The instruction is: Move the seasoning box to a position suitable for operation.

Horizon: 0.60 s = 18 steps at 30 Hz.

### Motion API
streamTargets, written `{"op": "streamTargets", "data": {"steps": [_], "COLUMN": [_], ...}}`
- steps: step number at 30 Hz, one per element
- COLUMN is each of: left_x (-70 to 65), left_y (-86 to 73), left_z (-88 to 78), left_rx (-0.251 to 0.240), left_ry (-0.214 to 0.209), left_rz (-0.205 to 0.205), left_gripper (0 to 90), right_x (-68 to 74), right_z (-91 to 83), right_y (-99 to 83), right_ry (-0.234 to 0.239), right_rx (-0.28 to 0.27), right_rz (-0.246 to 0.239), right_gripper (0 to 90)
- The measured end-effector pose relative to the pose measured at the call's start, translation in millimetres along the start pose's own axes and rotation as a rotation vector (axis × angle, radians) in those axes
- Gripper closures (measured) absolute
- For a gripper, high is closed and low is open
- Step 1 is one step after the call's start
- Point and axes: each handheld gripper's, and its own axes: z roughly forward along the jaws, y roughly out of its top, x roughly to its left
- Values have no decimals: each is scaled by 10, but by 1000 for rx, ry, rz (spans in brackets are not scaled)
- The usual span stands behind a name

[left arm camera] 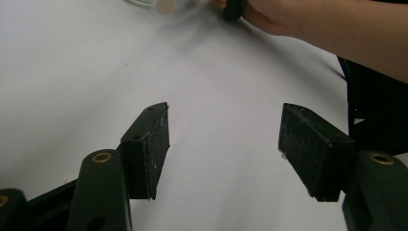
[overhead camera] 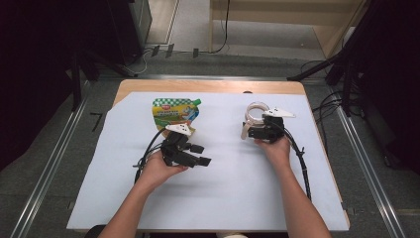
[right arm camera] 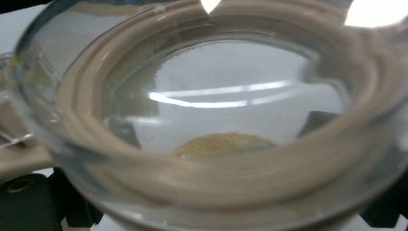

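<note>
nearest to the person, the left hand-held gripper (overhead camera: 198, 154) sits low over the white sheet (overhead camera: 223, 188) covering the desk (overhead camera: 208, 86), its jaws spread with nothing between them; the left gripper view shows bare sheet between the two black pads (left arm camera: 146, 154).

further out on the person's right, the right hand-held gripper (overhead camera: 246, 130) is up against a small clear glass jar (overhead camera: 256, 113). in the right gripper view the jar's wall is pressed close to the lens, so i cannot tell from the pictures whether the jaws clamp it or stand just loose around it.

the jar (right arm camera: 207, 120) is round and see-through, with a thick beige ring, likely a seal or lid rim, around its mouth, and a beige tab or clasp hanging at its side. a little heap of yellowish powder (right arm camera: 223, 143) lies inside at the bottom, and fine grains cling to the glass. otherwise it looks almost empty.

farther back on the left, just beyond the left gripper, a green and yellow spout pouch (overhead camera: 176, 113) lies flat on the sheet, well apart from the jar.

as for progress, this looks like an early or middle step: the jar has been reached, the pouch lies untouched for now, and whatever is to be done with the two together seems mostly ahead.
</note>
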Motion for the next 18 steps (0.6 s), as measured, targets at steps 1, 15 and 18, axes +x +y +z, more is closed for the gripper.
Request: {"op": "streamTargets", "data": {"steps": [1,15,18], "left_x": [2,14,13], "left_y": [-1,-28,-24], "left_z": [-3,10,17], "left_rx": [-2,1,2], "left_ry": [3,13,10], "left_rz": [0,1,-9], "left_gripper": [350,338,337], "right_x": [0,9,35], "right_z": [5,-31,-57], "right_y": [-1,15,20], "right_ry": [0,-20,-14], "right_rx": [-4,-38,-56], "right_rz": [-1,15,16], "right_gripper": [90,114,116]}}
